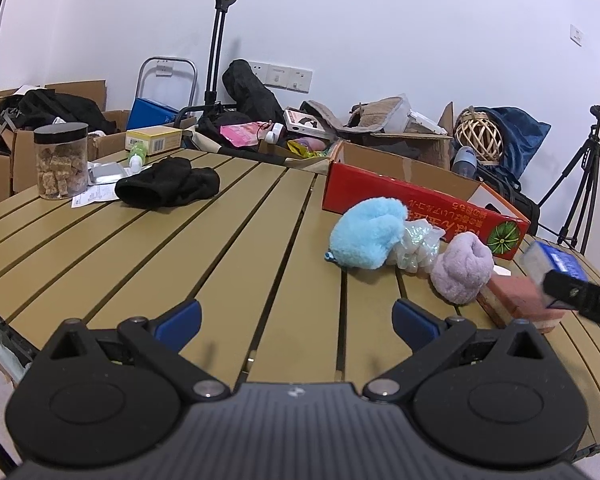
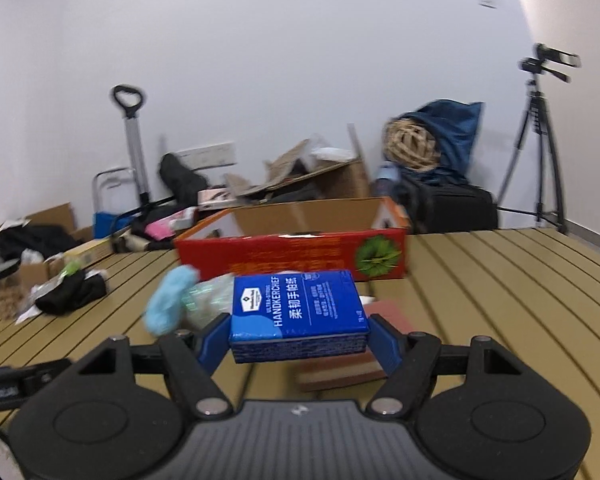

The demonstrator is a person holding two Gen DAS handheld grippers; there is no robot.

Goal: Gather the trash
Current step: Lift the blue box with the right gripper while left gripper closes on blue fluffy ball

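My right gripper (image 2: 300, 344) is shut on a blue handkerchief tissue pack (image 2: 298, 314) and holds it above the slatted table (image 2: 500, 280), over a pink block (image 2: 340, 368). The pack also shows at the right edge of the left wrist view (image 1: 556, 266). An open red cardboard box (image 2: 292, 256) stands just behind. My left gripper (image 1: 296, 320) is open and empty, low over the table (image 1: 180, 260). Ahead of it to the right lie a fluffy blue cloth (image 1: 366, 236), a clear crinkled wrapper (image 1: 418, 246) and a lilac cloth (image 1: 462, 272).
At the far left of the table are a black cloth (image 1: 168, 184), a jar of brown cubes (image 1: 62, 162), a paper receipt (image 1: 94, 196), a foil pack (image 1: 104, 172) and a yellow box (image 1: 154, 140). Cartons, bags and a tripod (image 1: 584, 184) stand behind the table.
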